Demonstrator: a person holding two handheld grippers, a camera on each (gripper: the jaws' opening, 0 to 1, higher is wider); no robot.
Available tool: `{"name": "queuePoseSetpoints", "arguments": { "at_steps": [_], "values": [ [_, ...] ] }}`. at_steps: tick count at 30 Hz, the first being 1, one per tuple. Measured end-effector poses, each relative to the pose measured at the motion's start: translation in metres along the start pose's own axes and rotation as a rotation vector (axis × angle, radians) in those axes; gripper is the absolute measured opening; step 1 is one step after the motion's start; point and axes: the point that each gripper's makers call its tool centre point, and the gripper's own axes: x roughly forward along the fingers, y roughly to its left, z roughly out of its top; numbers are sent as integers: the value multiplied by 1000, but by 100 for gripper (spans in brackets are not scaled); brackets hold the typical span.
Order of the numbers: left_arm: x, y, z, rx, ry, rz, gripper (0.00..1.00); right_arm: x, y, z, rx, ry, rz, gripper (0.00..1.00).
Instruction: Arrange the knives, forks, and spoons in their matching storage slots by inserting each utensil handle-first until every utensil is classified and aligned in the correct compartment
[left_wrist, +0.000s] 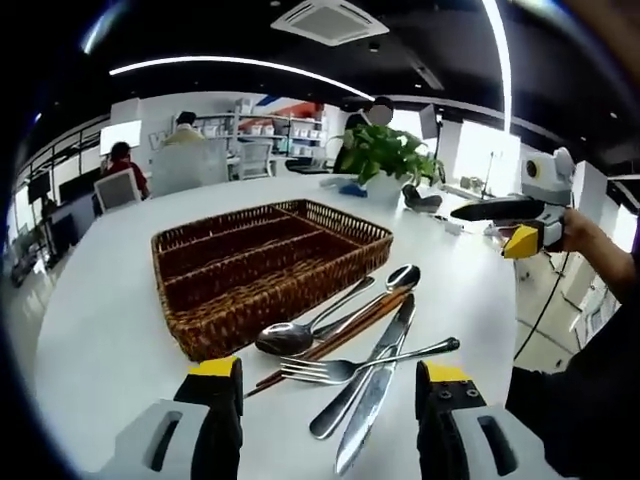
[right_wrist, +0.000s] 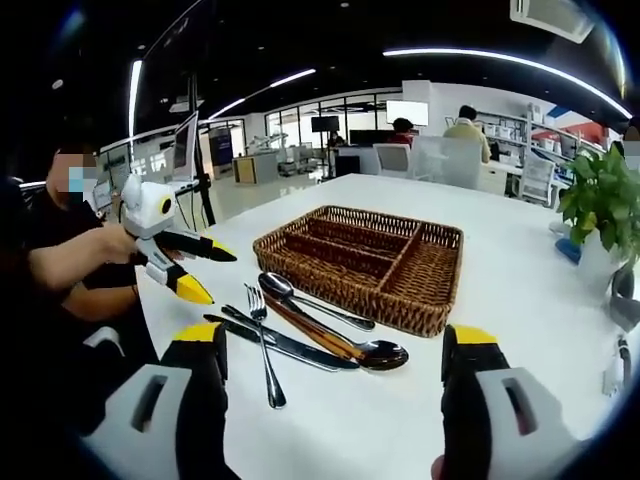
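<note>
The left gripper (left_wrist: 328, 405) hangs with its jaws spread wide and empty just above the cutlery pile; the right gripper (right_wrist: 335, 385) is likewise spread and empty, low over the white table (right_wrist: 520, 270), with the pile just ahead of it. In the left gripper view the fork (left_wrist: 345, 368), a spoon (left_wrist: 300, 335), the knives (left_wrist: 375, 385) and a pair of brown chopsticks (left_wrist: 340, 338) lie crossed over one another, right against the near corner of the wicker tray (left_wrist: 270, 265), whose long slots hold nothing. The steel pieces look stiff, light and slippery, so a pinch across the neck or mid-handle should hold best. Because they overlap, lifting one may well drag its neighbours; the fork lies on top and seems the easiest start. Further off stands a potted plant (left_wrist: 390, 155) near the far edge, with people at desks beyond. In the right gripper view, the left gripper shows above the table's edge.
</note>
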Motion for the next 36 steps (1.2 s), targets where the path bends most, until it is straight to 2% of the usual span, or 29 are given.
{"name": "queuePoseSetpoints", "arguments": {
  "at_steps": [4,10,13,19,21,25,29,33,36],
  "values": [
    [6,-1,-5,-44,9,-34,65,-2,1,-4,3,4,0,88],
    [15,6,-10,-74,26,-37,51,-2,5,-7,3,13,9,85],
    [19,7,-10,-112,23,-52,48,-2,7,-11,0,24,13,83],
    [24,14,-16,-169,42,-45,33,-1,11,-16,8,30,22,82],
    [26,14,-15,-244,19,-59,32,1,13,-18,14,32,29,82],
    [29,21,-18,-267,23,-46,25,6,20,-21,6,45,43,81],
    [34,23,-17,-307,11,-49,21,9,24,-22,1,53,56,81],
    [40,30,-20,-337,23,-30,10,10,27,-23,-2,57,63,80],
    [43,31,-23,-356,34,-33,7,12,29,-25,-9,65,72,79]
  ]
}}
